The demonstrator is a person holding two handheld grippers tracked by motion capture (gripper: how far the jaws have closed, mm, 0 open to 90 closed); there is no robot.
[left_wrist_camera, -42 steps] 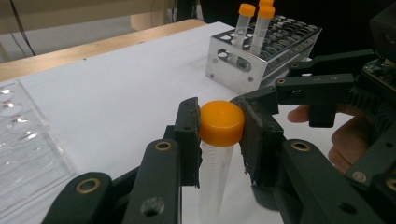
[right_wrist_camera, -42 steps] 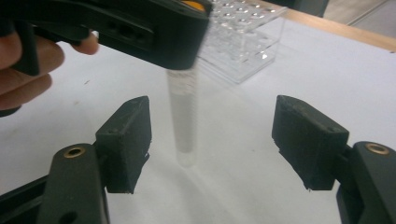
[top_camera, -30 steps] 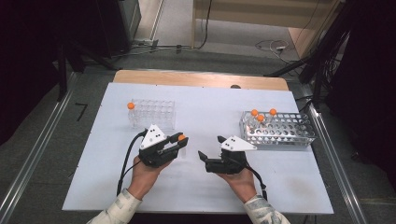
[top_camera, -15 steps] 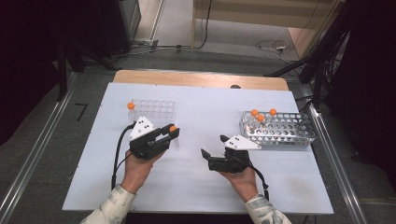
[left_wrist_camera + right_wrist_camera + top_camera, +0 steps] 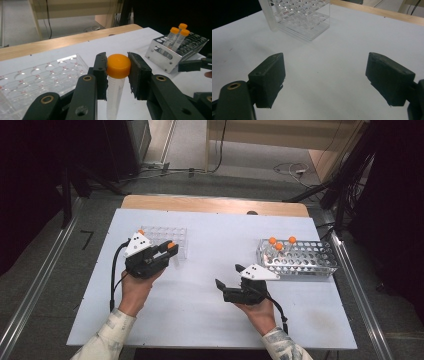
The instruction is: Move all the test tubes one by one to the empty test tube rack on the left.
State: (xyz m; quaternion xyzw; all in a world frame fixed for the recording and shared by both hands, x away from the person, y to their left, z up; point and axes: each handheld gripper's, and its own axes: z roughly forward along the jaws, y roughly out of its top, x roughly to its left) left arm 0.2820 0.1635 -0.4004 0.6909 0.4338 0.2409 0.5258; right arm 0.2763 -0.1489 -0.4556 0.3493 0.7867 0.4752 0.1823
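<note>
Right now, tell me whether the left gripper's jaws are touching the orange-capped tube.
Touching. The left gripper view shows the left gripper with both jaws pressed against the orange cap of the tube.

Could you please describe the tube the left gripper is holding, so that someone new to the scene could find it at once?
Start at the white table and find the clear plastic rack on its left side. Just in front of it, the left gripper clamps an orange-capped tube by its cap. Unlike the three orange-capped tubes standing in the metal rack on the right, it sits in no rack.
</note>
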